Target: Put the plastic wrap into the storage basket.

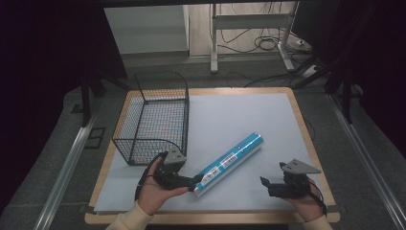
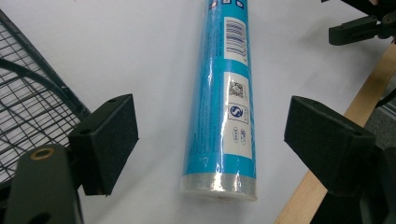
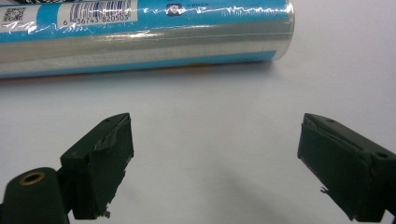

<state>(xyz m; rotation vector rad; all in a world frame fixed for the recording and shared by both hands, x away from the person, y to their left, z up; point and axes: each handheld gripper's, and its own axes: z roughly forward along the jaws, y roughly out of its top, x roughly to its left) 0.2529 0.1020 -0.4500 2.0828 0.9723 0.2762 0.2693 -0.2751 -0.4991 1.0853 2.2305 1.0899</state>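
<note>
Long blue plastic-wrapped cylindrical roll (image 1: 231, 164) lies diagonal on pale grey table mat (image 1: 268, 115), near end just beside left gripper (image 1: 194, 182). Left gripper: jaws wide apart, holding nothing; roll end sits between pads, untouched. Right gripper (image 1: 266, 186): jaws wide apart, empty, roll well apart from it.

Risks:
- Round glossy film: pads may slip, roll may squirt out on closing.
- End-only grip: far end likely droops.
- Black wire mesh basket (image 1: 153, 117) close: swing may strike rim.
</note>
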